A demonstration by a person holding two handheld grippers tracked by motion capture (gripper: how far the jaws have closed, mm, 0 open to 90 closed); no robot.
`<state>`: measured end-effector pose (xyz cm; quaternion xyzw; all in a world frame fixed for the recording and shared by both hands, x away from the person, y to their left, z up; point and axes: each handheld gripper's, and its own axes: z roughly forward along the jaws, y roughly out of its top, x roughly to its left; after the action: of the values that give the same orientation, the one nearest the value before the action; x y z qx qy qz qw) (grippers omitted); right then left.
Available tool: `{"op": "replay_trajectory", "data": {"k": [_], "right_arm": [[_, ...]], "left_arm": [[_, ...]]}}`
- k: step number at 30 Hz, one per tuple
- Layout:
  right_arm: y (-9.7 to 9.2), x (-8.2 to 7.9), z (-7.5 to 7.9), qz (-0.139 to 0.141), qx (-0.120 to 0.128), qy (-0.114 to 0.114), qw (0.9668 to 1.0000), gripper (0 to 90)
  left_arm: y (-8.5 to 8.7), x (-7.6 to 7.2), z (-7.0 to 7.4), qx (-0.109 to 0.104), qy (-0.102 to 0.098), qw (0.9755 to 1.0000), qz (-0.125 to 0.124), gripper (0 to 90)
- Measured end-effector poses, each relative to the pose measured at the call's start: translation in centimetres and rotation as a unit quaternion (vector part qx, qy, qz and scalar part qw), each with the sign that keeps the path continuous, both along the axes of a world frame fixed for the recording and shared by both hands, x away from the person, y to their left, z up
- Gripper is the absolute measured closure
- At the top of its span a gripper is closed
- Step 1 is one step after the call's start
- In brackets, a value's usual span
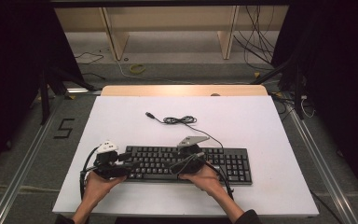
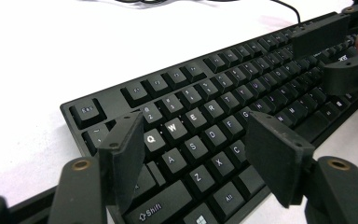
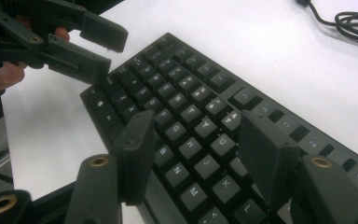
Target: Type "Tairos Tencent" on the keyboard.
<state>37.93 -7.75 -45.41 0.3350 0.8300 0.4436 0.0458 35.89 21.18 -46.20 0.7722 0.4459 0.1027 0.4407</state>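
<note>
A black keyboard [image 1: 223, 163] lies across the near half of a white board [image 1: 261, 121]. Its cable [image 1: 179, 120] is coiled behind it, the plug end loose on the board. My left gripper [image 1: 126, 164] hovers over the keyboard's left end. Its jaws are open over the Q, W, A, S keys [image 2: 175, 125], with nothing between them [image 2: 196, 144]. My right gripper [image 1: 176, 164] hangs over the keyboard's middle, open above the H, J, N, M keys [image 3: 200, 161], and holds nothing [image 3: 196, 144]. Each gripper view shows the other gripper farther off, open too [image 2: 340, 51] [image 3: 93, 46].
The board rests on a wooden table top [image 1: 182, 90]. Bare white surface lies on all sides of the keyboard. Beyond the table, cables and a yellow ring [image 1: 137, 69] lie on the floor between wooden legs. Metal rails run along both sides.
</note>
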Motion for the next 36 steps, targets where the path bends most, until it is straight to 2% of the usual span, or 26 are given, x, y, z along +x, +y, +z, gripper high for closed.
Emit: {"op": "replay_trajectory", "data": {"k": [11,18,22,30,36], "right_arm": [[-1.3,-0.7,0.1,-0.004,0.007,-0.005,1.0,45.7],[-1.8,-1.1,0.1,-0.004,0.009,-0.009,0.9999,45.1],[-2.1,-1.3,0.0,-0.004,0.009,-0.01,0.9999,44.5],[-2.4,-1.6,-0.1,-0.006,0.009,-0.012,0.9999,42.2],[-2.4,-1.7,-0.1,-0.007,0.008,-0.012,0.9999,41.2]], "left_arm": [[-0.5,0.6,0.0,0.002,0.004,1.0,-0.002,39.2],[-0.8,1.2,0.0,0.005,0.006,0.9999,-0.007,44.1],[-1.3,1.6,-0.1,0.009,0.011,0.9998,-0.013,51.2],[-2.4,2.3,-0.3,0.035,0.018,0.9987,-0.031,72.6],[-2.8,2.5,-0.5,0.048,0.021,0.9978,-0.04,84.3]]}}
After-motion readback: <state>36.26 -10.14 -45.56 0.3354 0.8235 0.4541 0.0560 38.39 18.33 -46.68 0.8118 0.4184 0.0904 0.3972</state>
